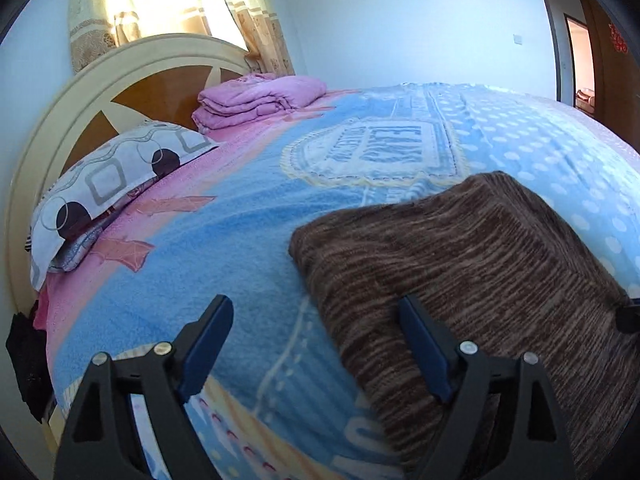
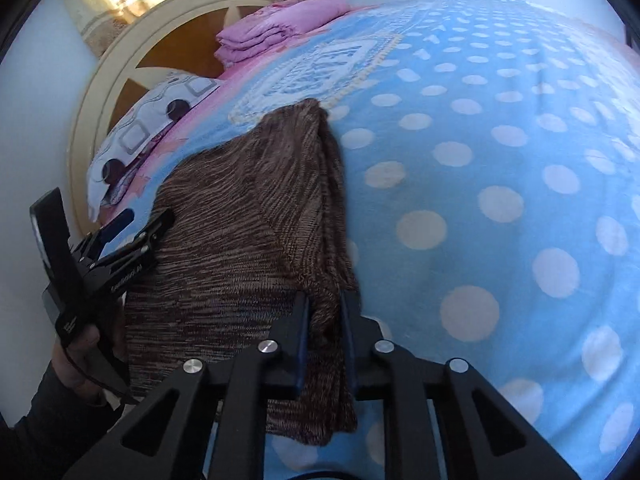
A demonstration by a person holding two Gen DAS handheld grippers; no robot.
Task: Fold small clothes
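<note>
**Right gripper pinches the brown knit; left gripper spread wide above the bed**

A brown striped knit garment lies folded on the bed, on a blue blanket printed with pale dots and a large emblem. It sits toward the near edge of the bed, well apart from the headboard end.

The right gripper is clenched on the garment: its two blue-padded fingers press a bunched fold of the garment's right-hand edge between them, with cloth hanging down past the jaws toward the near edge of the bed.

The left gripper is released, its fingers spread wide and holding nothing. In the left wrist view it hovers over the garment's left edge, one finger above the knit, the other above bare blanket. The right wrist view shows the same gripper from the side at the garment's left edge, held in the person's hand.

At the head of the bed, a folded pink quilt rests against the cream and wood headboard. A patterned pillow with dark circles and grey squares lies near the bed's far left corner. Sunlit curtains hang behind the headboard.
</note>
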